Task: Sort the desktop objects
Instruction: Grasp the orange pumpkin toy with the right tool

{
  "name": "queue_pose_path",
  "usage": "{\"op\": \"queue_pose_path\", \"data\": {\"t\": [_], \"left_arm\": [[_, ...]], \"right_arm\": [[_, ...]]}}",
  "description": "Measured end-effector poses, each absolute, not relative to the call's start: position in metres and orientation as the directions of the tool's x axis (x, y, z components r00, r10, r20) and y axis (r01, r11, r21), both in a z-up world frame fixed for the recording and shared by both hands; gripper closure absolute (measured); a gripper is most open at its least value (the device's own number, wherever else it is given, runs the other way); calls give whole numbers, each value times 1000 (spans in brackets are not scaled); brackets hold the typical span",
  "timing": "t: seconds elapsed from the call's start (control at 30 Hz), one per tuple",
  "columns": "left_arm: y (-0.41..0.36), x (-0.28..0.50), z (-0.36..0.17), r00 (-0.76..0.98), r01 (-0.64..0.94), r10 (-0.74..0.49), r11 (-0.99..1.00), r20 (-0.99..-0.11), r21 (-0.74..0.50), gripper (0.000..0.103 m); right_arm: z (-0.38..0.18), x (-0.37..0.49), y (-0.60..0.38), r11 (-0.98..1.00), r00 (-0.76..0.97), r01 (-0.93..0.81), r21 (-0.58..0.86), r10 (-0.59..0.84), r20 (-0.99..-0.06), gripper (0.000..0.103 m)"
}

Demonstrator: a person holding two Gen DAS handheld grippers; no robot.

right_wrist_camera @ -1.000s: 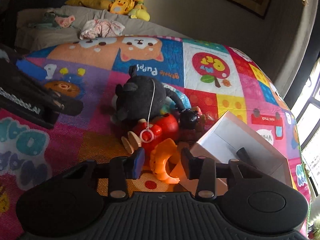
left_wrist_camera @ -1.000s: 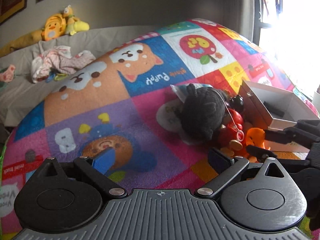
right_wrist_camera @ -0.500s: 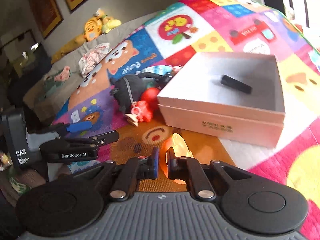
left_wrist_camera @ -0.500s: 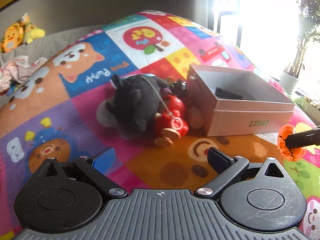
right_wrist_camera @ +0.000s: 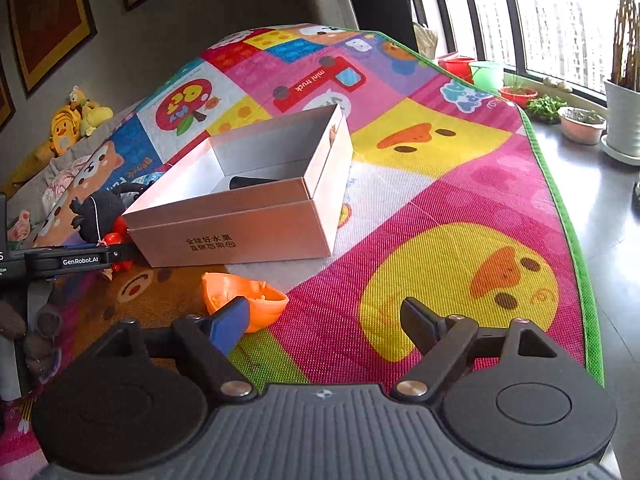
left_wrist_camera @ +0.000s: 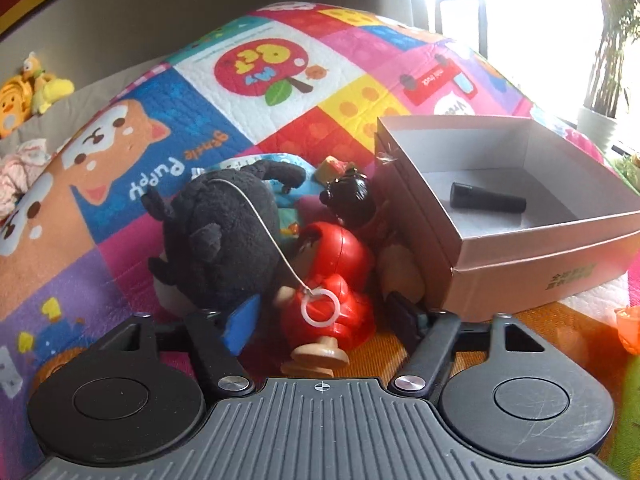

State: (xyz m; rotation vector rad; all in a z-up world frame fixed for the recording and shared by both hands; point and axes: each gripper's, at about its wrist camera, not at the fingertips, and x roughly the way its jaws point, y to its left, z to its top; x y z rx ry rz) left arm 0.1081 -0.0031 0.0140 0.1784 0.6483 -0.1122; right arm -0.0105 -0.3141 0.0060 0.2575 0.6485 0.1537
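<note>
Fingers of the left tool [left_wrist_camera: 324, 318] are spread wide, and the red toy figure [left_wrist_camera: 334, 280] lies between them on the play mat [left_wrist_camera: 280, 52], not pinched. A white ring on a thin cord [left_wrist_camera: 320, 313] rests on the red toy, and the cord runs up over the black plush toy [left_wrist_camera: 218, 236] just to the left, which touches the red figure. Behind them, a small glossy black figure [left_wrist_camera: 350, 196] sits against the near left corner of the open cardboard box [left_wrist_camera: 520, 256]. Inside the box lies a dark cylinder [left_wrist_camera: 486, 200] on the grey bottom. Under the plush a blue printed item shows partly; what it is I cannot tell.

The right tool [right_wrist_camera: 324, 320] is also spread open and grips nothing. The orange toy [right_wrist_camera: 244, 296] lies on the mat just beside its left finger with the blue pad [right_wrist_camera: 228, 326], which overlaps the toy in this view; whether they touch I cannot tell. The toy is in front of the box, near it but outside it. In the right wrist view the left tool is seen at the far left edge, low beside the box and the toys.

At the far left, yellow plush animals [right_wrist_camera: 76, 120] lie beside the wall. To the right, plant pots [right_wrist_camera: 582, 124] stand along the window.
</note>
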Motion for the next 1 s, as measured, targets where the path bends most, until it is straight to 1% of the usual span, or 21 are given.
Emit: {"op": "queue_pose_path", "data": {"t": [0.07,0.17,0.23,0.3,0.33,0.37,0.43,0.5,0.6,0.7,0.77,0.83,1.0], "left_arm": [[-2,105,16,797,159,-28,973,-604,165,45],[-2,84,24,827,177,-2,950,-562,258,46],[-7,59,30,835,229,-27,925,-549,302,46],[-15,29,34,822,322,-109,899,-559,297,45],[-18,16,35,801,375,-165,887,-576,268,38],[-20,3,37,770,431,-228,874,-596,222,24],[-24,-19,39,741,488,-305,857,-598,167,9],[-28,-34,38,741,500,-326,851,-587,159,9],[-29,-37,36,756,466,-307,872,-578,147,8],[-29,-25,31,751,419,-281,902,-598,102,8],[-33,-16,27,739,412,-287,908,-610,71,8],[-39,-13,22,734,413,-289,908,-614,66,7],[-59,-1,16,726,421,-303,905,-617,51,6]], "right_arm": [[5,-10,-315,955,791,-55,290,219,-571,12],[5,-10,-316,952,792,-57,301,227,-567,11],[5,-10,-315,952,790,-57,301,227,-569,11],[5,-10,-314,954,791,-57,295,223,-570,11],[5,-11,-313,954,791,-57,293,222,-570,10],[5,-11,-313,956,793,-54,290,218,-569,8],[6,-12,-313,957,798,-48,287,210,-565,5],[6,-12,-313,958,799,-46,284,207,-565,4],[6,-11,-311,961,796,-44,275,200,-571,3],[6,-12,-309,964,797,-49,261,196,-571,1],[6,-12,-307,967,797,-52,249,191,-572,0],[6,-12,-306,969,793,-55,242,190,-578,0],[2,-4,-301,974,757,-47,222,179,-628,0]]}}
